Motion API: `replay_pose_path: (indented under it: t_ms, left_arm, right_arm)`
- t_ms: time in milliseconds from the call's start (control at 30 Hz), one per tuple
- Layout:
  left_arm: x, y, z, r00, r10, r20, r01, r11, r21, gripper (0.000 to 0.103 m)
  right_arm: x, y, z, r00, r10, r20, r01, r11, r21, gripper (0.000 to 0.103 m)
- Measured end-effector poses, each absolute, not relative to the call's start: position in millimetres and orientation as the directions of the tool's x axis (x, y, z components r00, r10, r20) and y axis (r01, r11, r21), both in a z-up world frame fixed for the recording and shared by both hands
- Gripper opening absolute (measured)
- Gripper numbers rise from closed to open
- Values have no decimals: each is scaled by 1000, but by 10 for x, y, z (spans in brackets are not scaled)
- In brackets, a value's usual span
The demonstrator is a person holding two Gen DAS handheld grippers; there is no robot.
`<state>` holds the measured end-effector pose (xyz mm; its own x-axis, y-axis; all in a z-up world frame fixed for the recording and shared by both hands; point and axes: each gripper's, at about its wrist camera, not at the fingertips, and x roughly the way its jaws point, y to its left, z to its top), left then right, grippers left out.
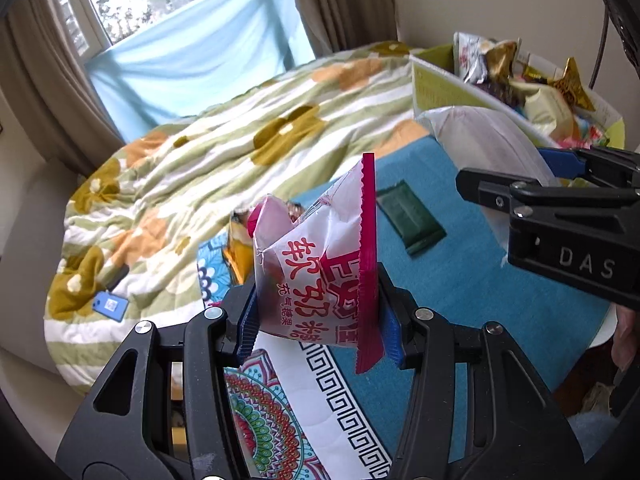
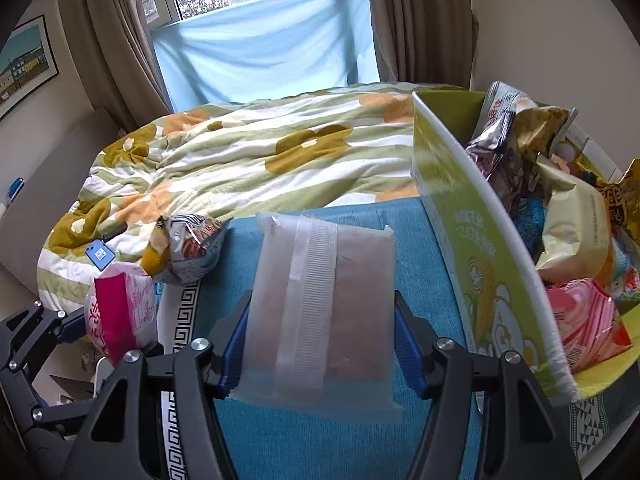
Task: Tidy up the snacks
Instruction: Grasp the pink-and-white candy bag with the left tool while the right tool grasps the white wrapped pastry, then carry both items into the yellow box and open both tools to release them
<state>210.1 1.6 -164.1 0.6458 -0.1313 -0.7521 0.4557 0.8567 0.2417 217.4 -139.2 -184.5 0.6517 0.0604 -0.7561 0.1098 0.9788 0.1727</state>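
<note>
My left gripper point(image 1: 320, 320) is shut on a pink and white candy packet point(image 1: 316, 272) and holds it above the blue cloth; the packet also shows in the right wrist view point(image 2: 120, 312). My right gripper point(image 2: 320, 344) is shut on a frosted white snack packet point(image 2: 320, 312), held above the cloth left of the green box point(image 2: 472, 248). The box holds several snack bags point(image 2: 576, 224). The right gripper point(image 1: 560, 216) and its white packet point(image 1: 488, 140) also show at the right of the left wrist view.
A dark green packet point(image 1: 412, 216) lies on the blue cloth point(image 1: 460, 280). A yellow and blue snack bag point(image 2: 184, 248) lies at the cloth's far left edge. A flowered quilt point(image 2: 248, 160) covers the bed behind. A patterned mat point(image 1: 280, 408) lies below the left gripper.
</note>
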Motion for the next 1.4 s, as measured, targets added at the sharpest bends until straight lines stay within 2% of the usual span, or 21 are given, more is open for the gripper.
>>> replay_pose_path:
  t_ms: [167,400,500,700,867,900,967,1000,1033,1400]
  left_arm:
    - [2002,-245,-1149,684,-225,-694,497,840,217,46]
    - [1928,-971,-765,653,-346,-674,566,814,131,46]
    - [1937,-1427,-739,645,-354,-677,586,798,142,46]
    - [2201,-2263,-930,579,-320,-750,579,809,102,46]
    - [2498,-2597,-1264,497,-278,-822,502,865,11,47]
    - [2541,-2649,-1318,488,-268,-831,487,873,5,49]
    - [2564,-2693,-1407,475,-270,-837,478,878,-12,67]
    - [2564,-2711,-1415,479,-269,-836,471,882,-14,88]
    - [2549,-2728,-1405,493,-266,-828,459,888,-11,102]
    - [2211,-2375,-1252,506,-262,-822,364,929,-72,103]
  right_arm:
    - [1888,-1619,-1357,695,61,-717,131,969,209,59]
    - [1520,-2201,-873,731,-22,-682,198,963,181,59]
    - [1420,-2539,-793,735,-50,-676,224,959,173,59]
    - [1412,-3156,-761,735,-60,-675,219,964,153,59]
    - [1508,-3578,-868,723,-22,-691,167,975,144,59]
    - [1536,-3659,-902,718,-6,-696,156,976,152,59]
    - [1573,-3800,-963,706,22,-708,135,977,166,59]
    - [1589,-3866,-990,701,38,-712,124,977,175,59]
    - [1604,-3928,-1016,697,56,-715,110,977,183,59]
    - [1563,-4222,-1238,651,114,-750,50,980,192,59]
